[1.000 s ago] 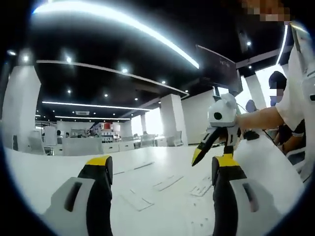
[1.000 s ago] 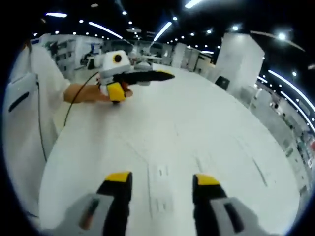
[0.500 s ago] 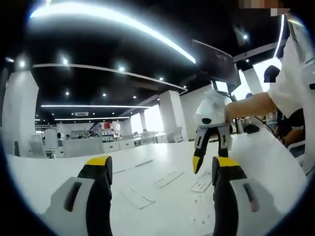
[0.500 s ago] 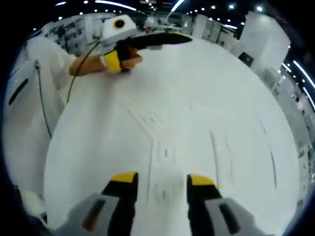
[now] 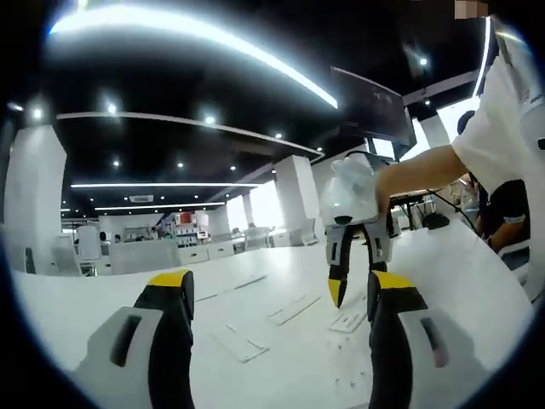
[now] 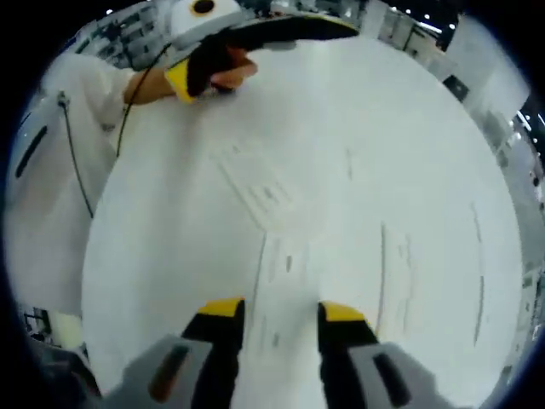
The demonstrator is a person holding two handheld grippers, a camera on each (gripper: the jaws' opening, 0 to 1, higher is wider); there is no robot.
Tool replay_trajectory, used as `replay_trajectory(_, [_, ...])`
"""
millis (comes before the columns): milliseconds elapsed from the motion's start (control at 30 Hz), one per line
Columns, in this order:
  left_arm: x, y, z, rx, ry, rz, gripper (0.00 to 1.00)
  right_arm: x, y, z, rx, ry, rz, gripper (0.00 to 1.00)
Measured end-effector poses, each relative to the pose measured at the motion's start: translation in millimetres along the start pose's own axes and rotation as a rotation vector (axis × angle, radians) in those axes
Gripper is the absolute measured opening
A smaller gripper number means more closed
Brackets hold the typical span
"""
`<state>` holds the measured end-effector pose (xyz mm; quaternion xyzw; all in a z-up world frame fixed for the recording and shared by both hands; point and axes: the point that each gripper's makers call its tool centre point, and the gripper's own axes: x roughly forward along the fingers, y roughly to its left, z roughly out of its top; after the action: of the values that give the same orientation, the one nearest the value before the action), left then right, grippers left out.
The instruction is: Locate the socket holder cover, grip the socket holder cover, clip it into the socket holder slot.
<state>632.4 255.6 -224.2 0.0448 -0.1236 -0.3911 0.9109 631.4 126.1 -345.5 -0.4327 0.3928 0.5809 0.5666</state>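
Left gripper view looks low across a white tabletop (image 5: pixel 255 281) with the left tool (image 5: pixel 277 294) at the bottom, its two yellow-tipped jaws standing wide apart and nothing between them. Ahead of those jaws lie several flat white strips — one socket holder cover (image 5: pixel 239 346) just ahead of the left jaw, another strip (image 5: pixel 294 310) further on between the jaws, and a third piece (image 5: pixel 348 322) beside the right jaw. Above that piece hangs the right tool (image 5: pixel 351 277), pointing down at the tabletop, its jaws a little apart; a forearm (image 5: pixel 421 170) leads off to the right. Right gripper view looks down along its own jaws, set narrowly and holding nothing, directly over a long white socket holder (image 6: pixel 277 281) that runs away from them. More strips (image 6: pixel 393 264) lie to the right, well apart.
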Motion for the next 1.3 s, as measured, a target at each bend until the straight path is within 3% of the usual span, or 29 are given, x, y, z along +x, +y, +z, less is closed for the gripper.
replay_trajectory(667, [-1,-1.6,1.3,0.005,-0.004,-0.007,0.82,0,1,1.1,0.0,0.079,0.023,0.28])
replay_trajectory(967, [-1,-1.1,-0.8,0.005,0.006,-0.011,0.81,-12,0,1.3,0.026,0.046,0.015,0.27])
replay_trajectory(1300, [-2,-1.0,2.4,0.008,-0.007,-0.014,0.81,-27,-4,-11.1,0.026,0.08,-0.006,0.27])
